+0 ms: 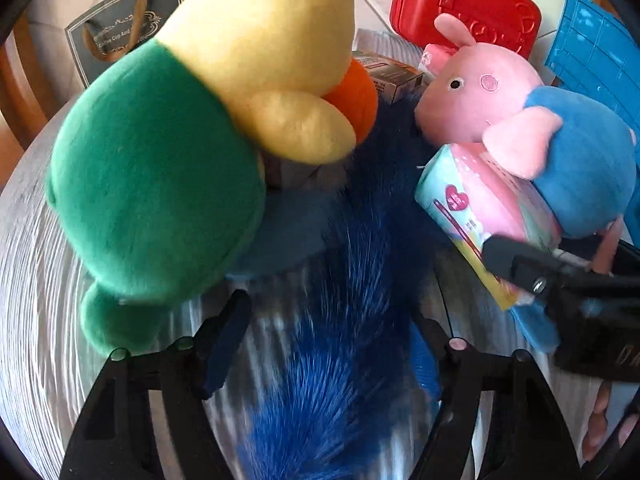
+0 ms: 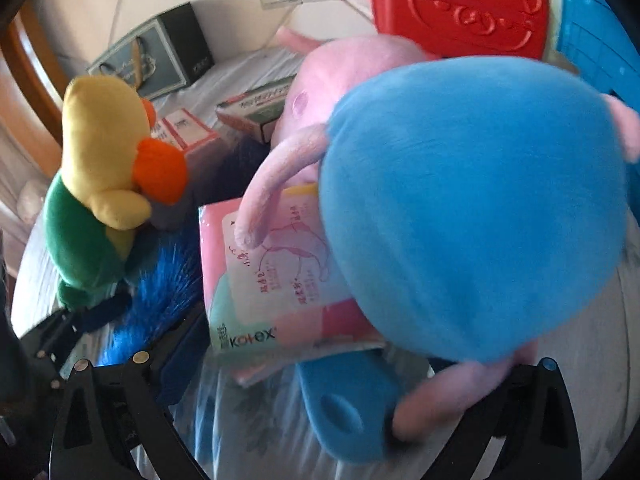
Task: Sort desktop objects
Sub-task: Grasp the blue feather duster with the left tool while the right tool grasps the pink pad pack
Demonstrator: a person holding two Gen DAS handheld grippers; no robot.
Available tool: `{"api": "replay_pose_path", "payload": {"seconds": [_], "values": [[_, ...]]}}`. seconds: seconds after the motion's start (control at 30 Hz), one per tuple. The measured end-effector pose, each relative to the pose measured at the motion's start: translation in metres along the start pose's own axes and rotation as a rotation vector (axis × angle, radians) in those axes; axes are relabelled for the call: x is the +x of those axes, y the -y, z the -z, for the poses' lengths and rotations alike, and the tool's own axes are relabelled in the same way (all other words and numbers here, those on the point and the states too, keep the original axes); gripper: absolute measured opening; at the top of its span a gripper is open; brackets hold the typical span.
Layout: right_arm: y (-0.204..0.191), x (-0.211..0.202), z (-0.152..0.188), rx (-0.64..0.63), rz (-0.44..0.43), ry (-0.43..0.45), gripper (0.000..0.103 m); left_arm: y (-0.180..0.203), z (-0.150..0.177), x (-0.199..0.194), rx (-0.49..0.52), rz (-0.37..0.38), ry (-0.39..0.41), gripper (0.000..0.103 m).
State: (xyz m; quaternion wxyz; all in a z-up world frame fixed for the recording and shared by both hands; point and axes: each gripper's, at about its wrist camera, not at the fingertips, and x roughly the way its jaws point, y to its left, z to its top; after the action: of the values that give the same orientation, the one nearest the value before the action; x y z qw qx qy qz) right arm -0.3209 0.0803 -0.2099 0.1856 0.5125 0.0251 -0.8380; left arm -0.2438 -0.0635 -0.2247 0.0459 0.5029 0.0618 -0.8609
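My left gripper points down over the blue bristly brush. Its jaws stand open with the bristles between them, and a strip of table shows beside the left pad. A yellow duck plush in a green shirt lies just left of it. My right gripper stands wide open around the brush's blue handle and the legs of the pink pig plush in a blue shirt. The pig lies on a pink Kotex pack. In the left wrist view a right gripper finger reaches that pack.
A red plastic case and a blue crate stand at the back right. Small cartons lie behind the toys. A dark gift bag stands at the back left by the wall. Everything rests on a grey striped tabletop.
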Motion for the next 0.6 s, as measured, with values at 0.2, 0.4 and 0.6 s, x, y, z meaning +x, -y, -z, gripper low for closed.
{"api": "replay_pose_path", "payload": {"seconds": [0.2,0.4,0.6], "values": [[-0.011,-0.001,0.003,-0.037,0.036,-0.004,0.074,0.012,0.004,-0.005,0.016,0.013,0.007,0.03],[-0.007,-0.017,0.025,-0.036,0.045,-0.018,0.073,0.017,0.027,-0.02,-0.006,0.011,0.003,0.024],[-0.005,-0.037,0.059,-0.078,0.096,-0.021,0.073,0.016,0.055,-0.04,-0.035,0.011,-0.001,0.022]]}}
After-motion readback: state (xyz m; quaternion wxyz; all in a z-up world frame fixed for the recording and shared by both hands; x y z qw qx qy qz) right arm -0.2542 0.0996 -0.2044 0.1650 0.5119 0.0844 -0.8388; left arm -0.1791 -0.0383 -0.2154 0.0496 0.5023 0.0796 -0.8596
